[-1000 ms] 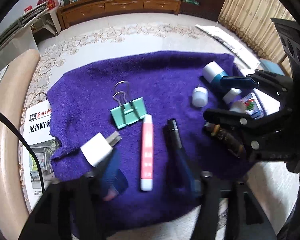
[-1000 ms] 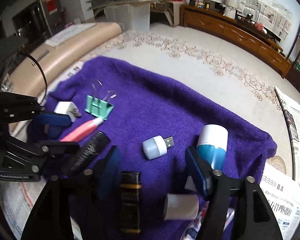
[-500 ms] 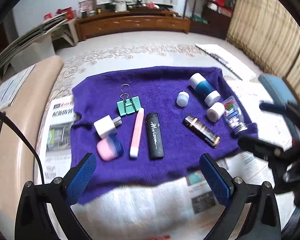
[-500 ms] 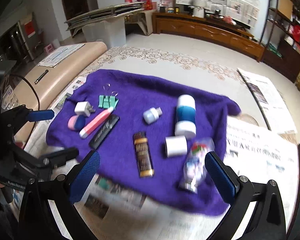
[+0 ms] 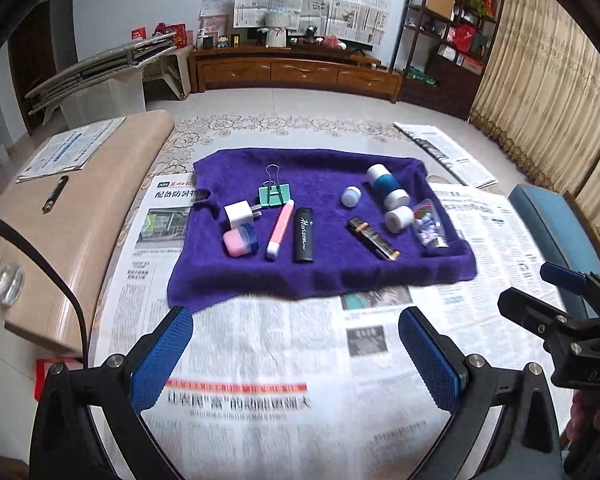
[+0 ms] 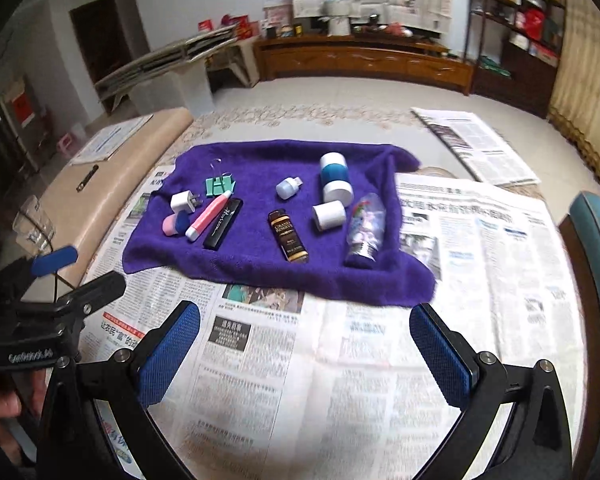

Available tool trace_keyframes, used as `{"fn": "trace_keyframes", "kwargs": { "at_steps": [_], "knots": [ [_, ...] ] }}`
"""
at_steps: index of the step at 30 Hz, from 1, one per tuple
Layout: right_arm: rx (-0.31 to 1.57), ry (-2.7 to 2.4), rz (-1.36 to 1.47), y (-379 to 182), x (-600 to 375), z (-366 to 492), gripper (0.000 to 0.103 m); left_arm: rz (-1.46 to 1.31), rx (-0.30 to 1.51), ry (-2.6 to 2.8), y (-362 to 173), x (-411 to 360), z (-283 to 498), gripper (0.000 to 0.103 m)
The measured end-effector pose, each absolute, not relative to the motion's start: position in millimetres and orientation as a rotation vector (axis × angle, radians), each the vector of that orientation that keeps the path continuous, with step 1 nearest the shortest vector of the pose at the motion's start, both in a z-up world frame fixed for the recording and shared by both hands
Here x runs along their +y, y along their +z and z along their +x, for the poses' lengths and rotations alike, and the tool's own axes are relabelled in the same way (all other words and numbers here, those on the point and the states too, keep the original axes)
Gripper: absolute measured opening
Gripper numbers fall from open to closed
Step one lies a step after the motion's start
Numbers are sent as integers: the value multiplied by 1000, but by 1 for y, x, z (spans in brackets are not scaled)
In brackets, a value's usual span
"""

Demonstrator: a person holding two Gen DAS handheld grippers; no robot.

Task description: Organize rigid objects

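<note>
Both the left gripper and the right gripper hang spread wide and empty over the newspaper in the lower frame. The small items — lighter, pink pen, white cap — lie on the purple towel at frame centre. The likely trouble is the crowding: a wide grab could nudge a neighbour, or roll the round cap away.

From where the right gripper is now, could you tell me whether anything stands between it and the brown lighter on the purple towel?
Nothing visible does. The right gripper is open over bare newspaper, and only paper and the towel edge lie before the brown lighter. The black lighter and white cap flank it, apart.
</note>
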State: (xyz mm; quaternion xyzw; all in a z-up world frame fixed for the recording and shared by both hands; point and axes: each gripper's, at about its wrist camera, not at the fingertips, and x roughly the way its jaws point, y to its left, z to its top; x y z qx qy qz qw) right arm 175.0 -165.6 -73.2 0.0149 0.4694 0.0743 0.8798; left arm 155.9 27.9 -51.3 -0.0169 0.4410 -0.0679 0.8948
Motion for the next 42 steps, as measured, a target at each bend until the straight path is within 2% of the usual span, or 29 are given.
{"fn": "trace_keyframes", "kwargs": {
  "at_steps": [15, 42],
  "knots": [
    [945, 56, 48, -32, -163, 110, 103, 28, 852, -63, -13, 28, 85, 103],
    [940, 42, 43, -26, -151, 76, 103, 44, 838, -40, -3, 28, 49, 103]
  ]
}}
